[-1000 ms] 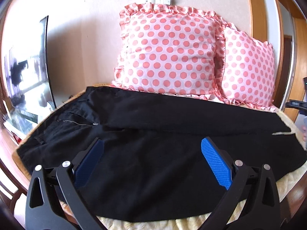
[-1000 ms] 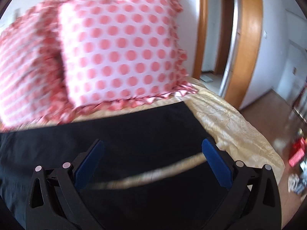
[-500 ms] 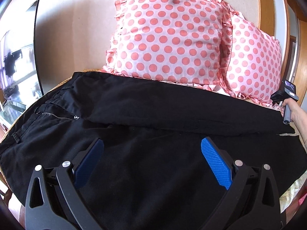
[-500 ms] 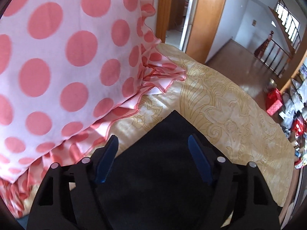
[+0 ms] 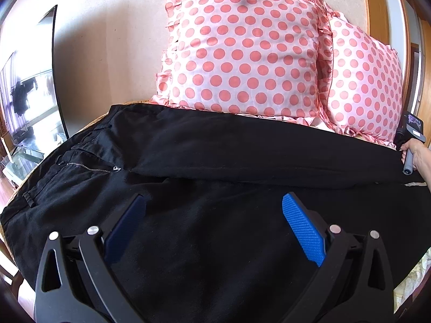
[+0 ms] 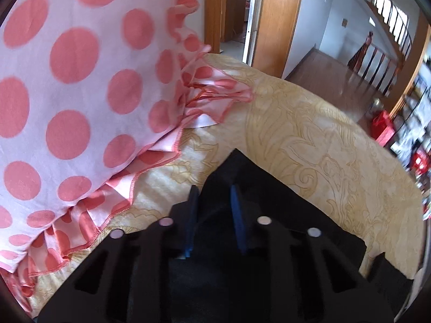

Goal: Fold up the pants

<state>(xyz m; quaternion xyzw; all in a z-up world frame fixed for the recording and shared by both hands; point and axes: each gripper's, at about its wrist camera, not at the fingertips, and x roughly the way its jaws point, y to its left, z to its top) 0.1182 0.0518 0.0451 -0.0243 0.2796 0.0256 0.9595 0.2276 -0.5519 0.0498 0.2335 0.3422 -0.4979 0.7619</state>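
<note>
Pants (image 5: 215,148): plain black, zipper (image 5: 89,167), no readable label.

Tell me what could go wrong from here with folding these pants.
1. The right tongs have just been closing on the cuff corner of the pants; a grip that near the edge might slip when lifted.
2. The pillow frill lies close beside that cuff and could get snagged or dragged.
3. The left tongs hang open over the pants, holding nothing, so the cloth may bunch when pulled from one end.
</note>
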